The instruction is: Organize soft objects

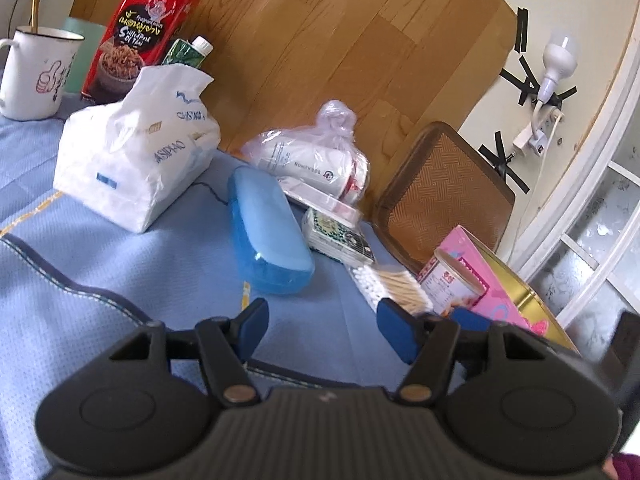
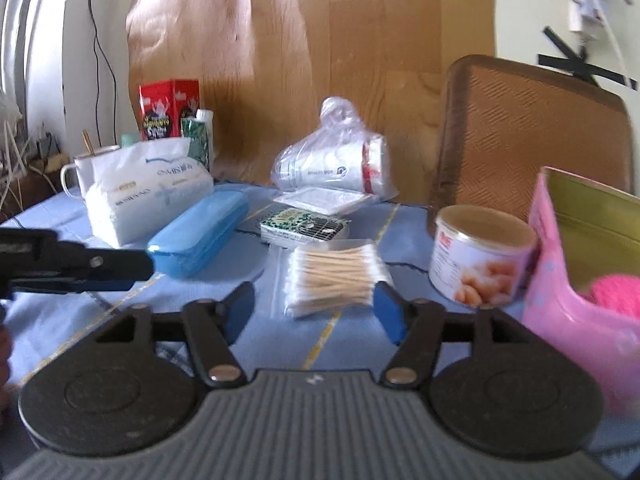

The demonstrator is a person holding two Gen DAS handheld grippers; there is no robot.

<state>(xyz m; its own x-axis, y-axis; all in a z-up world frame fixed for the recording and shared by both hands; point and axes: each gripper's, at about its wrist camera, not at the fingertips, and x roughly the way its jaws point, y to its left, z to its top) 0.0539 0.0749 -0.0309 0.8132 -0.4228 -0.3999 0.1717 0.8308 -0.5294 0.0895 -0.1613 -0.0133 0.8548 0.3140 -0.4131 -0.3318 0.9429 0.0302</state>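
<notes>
Light-blue cloth-covered desk [image 1: 100,272] carries everything. Behind it a brown woven-back chair [image 2: 532,136], tucked against the far-right edge.

Left black two-finger gripper [image 1: 322,322] hovers low over the desk, level, pointing toward the far side; blue-padded fingers [image 1: 252,320] spread wide, holding nothing, touching nothing. In the right wrist view it enters from the left edge, side-on, just beside the near end of the blue case.

Right black two-finger gripper [image 2: 314,310] also low & level over the desk's near edge, aimed at the cotton swabs; its fingers [image 2: 386,312] wide apart, empty, right pad close in front of the swab pack but contact can't be told.

Soft things: white plastic-wrapped tissue pack [image 1: 136,152], opened at top, sits far-left, near a white enamel mug w/ thumbs-up drawing [image 1: 34,76]. Pink open gift bag w/ gold lining [image 2: 576,280] at the right edge, something bright pink & fuzzy [image 2: 618,290] inside it. Clear bag of wooden-stick cotton swabs [image 2: 336,278] lies flat, centre-front.

Others: red noodle box [image 1: 140,32] stands at back left; clear knotted plastic bag of white cups [image 1: 316,152] back centre; blue oblong plastic case [image 1: 268,232] lies diagonally between tissue pack & swabs; round pink-labelled tin [image 2: 480,256] touching the gift bag; small green patterned packet [image 2: 304,226] just behind the swabs.
</notes>
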